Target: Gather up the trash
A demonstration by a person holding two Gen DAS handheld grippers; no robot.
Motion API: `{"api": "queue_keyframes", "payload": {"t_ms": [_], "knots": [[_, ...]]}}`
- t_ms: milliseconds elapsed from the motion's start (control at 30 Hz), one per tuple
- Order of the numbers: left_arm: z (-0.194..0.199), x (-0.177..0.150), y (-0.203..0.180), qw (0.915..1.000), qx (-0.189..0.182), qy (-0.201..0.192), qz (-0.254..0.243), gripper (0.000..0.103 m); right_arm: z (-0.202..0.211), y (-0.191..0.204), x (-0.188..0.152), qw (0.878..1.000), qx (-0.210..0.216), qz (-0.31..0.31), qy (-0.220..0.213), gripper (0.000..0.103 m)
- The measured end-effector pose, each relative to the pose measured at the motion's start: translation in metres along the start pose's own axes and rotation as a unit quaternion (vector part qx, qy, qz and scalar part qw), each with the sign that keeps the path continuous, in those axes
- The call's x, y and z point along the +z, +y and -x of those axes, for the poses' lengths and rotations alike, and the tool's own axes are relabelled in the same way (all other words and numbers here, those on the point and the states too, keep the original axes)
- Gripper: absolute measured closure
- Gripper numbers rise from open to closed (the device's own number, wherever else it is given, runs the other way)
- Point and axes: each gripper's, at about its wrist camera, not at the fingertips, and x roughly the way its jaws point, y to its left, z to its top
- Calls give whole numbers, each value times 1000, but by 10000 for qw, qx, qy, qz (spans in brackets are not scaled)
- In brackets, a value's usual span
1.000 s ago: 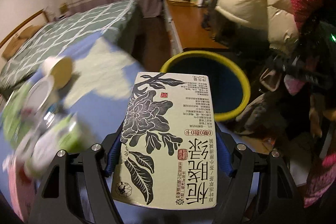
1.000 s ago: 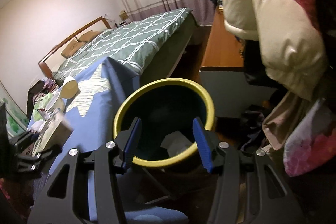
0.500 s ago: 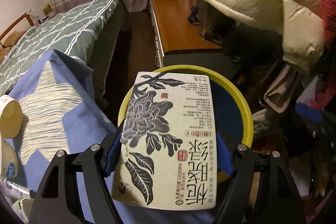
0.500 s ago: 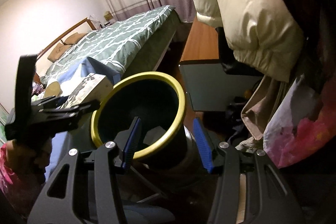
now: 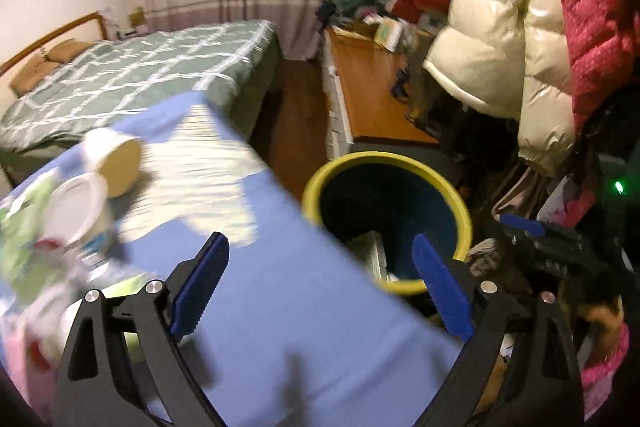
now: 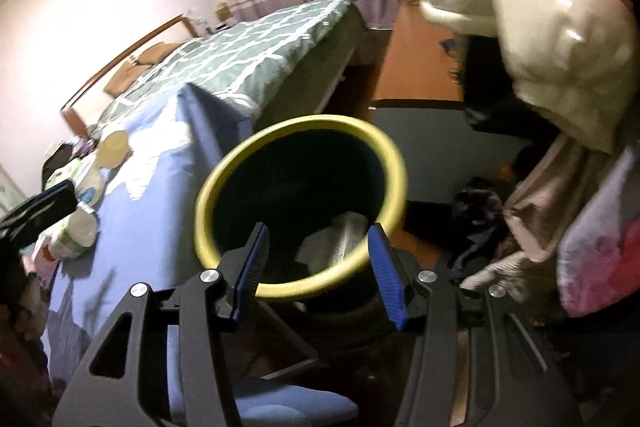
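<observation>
1. Your left gripper (image 5: 320,267) gapes empty over a smooth blue tablecloth (image 5: 280,307); right gripper (image 6: 318,259) likewise spread.
2. Round yellow-rimmed bin (image 5: 460,211) beside the table holds pale crumpled trash (image 6: 336,239).
3. Green quilted bed (image 5: 140,75) behind.

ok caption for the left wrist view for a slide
Open left gripper above the blue cloth, yellow-rimmed bin just beyond its fingertips.

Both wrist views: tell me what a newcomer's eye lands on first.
The yellow-rimmed trash bin dominates, standing on the floor beside the blue tablecloth, with pale trash in its bottom. Next, the left gripper hangs open and empty over the cloth's edge. Cups and tubs crowd the cloth's far left.
</observation>
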Motion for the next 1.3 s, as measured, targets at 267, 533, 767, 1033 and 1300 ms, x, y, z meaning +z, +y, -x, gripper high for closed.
{"api": "queue_keyframes", "payload": {"t_ms": [267,533,767,1033,1300], "knots": [[88,-58,85,9951,900,-317,272,9,-19,106,18,9934,801,809,110,53],[125,-134,153,9865,1223,-273,1050,9,-57,235,26,9693,1587,1809,502,53],[143,-163,164,9835,1414,-556,986,8,-82,328,31,9467,1883,2520,691,53],[153,-167,162,9828,1205,-843,1115,8,-115,383,28,9357,1626,3024,812,53],[162,-171,159,9797,1136,-1124,1211,8,-115,400,19,9258,1492,3393,744,53]]}}
